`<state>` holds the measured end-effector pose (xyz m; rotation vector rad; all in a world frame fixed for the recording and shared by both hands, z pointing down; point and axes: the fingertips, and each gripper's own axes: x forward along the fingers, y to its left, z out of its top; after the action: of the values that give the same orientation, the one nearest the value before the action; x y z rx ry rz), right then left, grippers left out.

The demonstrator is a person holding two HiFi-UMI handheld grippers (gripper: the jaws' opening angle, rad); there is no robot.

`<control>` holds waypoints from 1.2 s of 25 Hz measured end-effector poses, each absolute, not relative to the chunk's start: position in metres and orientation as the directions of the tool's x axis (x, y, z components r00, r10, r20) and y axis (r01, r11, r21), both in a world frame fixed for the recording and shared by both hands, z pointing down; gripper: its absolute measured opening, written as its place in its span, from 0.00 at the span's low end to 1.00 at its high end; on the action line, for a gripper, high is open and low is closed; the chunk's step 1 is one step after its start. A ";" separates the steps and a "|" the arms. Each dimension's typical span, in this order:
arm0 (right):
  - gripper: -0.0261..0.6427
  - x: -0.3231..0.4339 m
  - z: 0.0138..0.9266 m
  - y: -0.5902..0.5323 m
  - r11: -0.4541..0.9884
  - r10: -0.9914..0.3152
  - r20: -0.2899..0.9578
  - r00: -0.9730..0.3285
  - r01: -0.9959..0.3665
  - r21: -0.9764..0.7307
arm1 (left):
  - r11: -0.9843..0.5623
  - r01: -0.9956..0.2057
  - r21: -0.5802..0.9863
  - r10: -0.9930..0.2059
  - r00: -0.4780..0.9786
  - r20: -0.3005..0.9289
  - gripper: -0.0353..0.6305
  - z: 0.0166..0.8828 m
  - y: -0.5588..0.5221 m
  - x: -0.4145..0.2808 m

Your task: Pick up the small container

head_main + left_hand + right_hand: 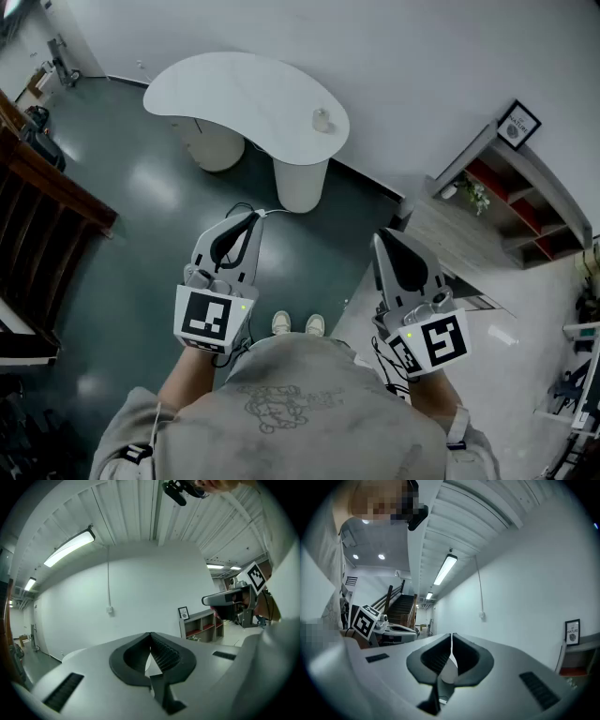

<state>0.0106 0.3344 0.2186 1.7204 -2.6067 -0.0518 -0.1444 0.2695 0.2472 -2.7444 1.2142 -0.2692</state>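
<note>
At twelve o'clock, on the white table point(234, 89), well apart from both grippers: small container point(322, 119), untouched. Left gripper point(251, 218) at eleven, right gripper point(379, 238) at one, jaws together, empty. Nothing done yet; approach, opening and grasp all left.

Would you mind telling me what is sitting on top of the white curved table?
One small container stands on the white table, near its right end; I see nothing else on top. The whole tabletop shows, but the container's inside is too small to make out.

Showroom-like lobby: curved white table point(246, 94), display shelf point(527, 202), staircase point(401, 603).
</note>
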 end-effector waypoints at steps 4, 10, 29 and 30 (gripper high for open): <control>0.09 0.022 0.218 0.331 0.360 -0.932 -0.041 -0.360 -0.933 0.019 | -0.676 -0.712 -0.190 -0.735 0.669 0.109 0.08 0.250 0.265 -0.136; 0.09 0.028 0.224 0.325 0.366 -0.930 -0.026 -0.367 -0.930 0.024 | -0.680 -0.708 -0.190 -0.731 0.674 0.107 0.08 0.248 0.260 -0.126; 0.09 0.072 0.234 0.317 0.399 -0.916 -0.023 -0.400 -0.916 0.036 | -0.676 -0.711 -0.196 -0.735 0.668 0.111 0.08 0.252 0.258 -0.077; 0.09 0.075 0.236 0.318 0.401 -0.916 -0.024 -0.402 -0.916 0.037 | -0.673 -0.714 -0.195 -0.738 0.666 0.107 0.08 0.252 0.259 -0.074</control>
<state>0.0751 0.3179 0.2356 1.7182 -2.6286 -0.0694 -0.0745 0.2586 0.2522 -2.7414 1.2013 -0.2678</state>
